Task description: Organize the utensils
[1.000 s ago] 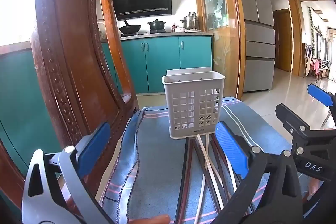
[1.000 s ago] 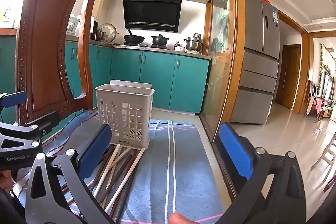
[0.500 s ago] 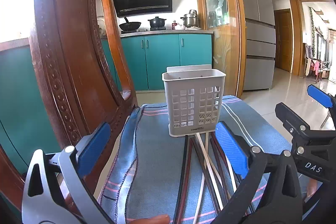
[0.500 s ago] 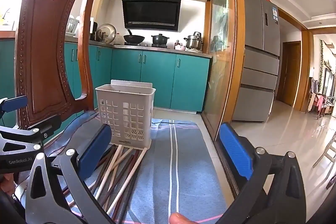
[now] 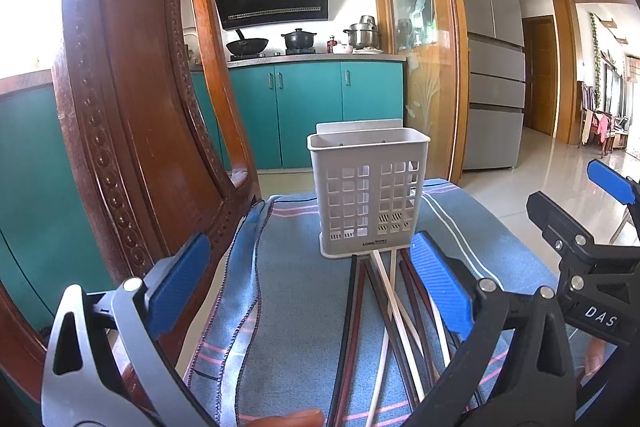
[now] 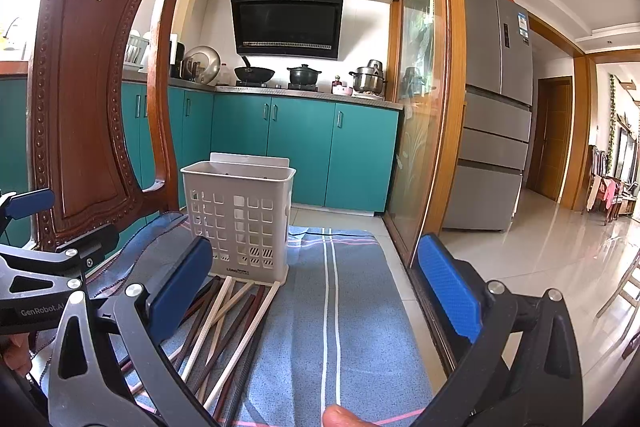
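One white basket (image 5: pixel 368 191) stands behind several loose chopsticks (image 5: pixel 384 311), uncountable.

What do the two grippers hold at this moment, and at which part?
Nothing. The left gripper and right gripper are both open and empty; the chopsticks lie on the blue cloth before the white basket.

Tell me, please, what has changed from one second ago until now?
Very little: both views shift only slightly. The left gripper and right gripper stay open and empty. The white basket and the chopsticks lie as before on the blue cloth.
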Available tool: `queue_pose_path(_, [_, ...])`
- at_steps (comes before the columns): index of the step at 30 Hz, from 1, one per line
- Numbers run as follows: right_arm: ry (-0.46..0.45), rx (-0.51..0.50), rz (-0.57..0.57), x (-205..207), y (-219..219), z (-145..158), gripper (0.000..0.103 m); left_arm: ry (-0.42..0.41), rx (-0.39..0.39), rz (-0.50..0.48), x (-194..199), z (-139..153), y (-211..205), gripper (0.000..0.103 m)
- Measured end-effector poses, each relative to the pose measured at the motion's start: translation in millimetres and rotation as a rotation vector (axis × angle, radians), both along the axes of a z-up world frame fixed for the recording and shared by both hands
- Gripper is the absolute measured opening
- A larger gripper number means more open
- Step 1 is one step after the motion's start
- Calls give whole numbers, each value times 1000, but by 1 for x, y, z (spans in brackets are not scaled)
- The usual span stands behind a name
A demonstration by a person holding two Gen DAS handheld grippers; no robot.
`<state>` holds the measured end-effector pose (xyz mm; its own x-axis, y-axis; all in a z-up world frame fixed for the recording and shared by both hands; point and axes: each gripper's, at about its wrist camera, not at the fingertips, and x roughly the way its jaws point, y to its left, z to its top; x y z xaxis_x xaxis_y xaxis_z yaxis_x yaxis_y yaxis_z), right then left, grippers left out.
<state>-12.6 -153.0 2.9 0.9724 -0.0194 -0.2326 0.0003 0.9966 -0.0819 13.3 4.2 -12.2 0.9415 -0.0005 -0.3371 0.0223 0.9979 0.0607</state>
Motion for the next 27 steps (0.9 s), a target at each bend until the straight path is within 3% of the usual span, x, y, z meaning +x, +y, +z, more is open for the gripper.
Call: queue_pose_path(27, [-1,3,0,-1,-1,0,101,9,7,0,0,-1,-2,100])
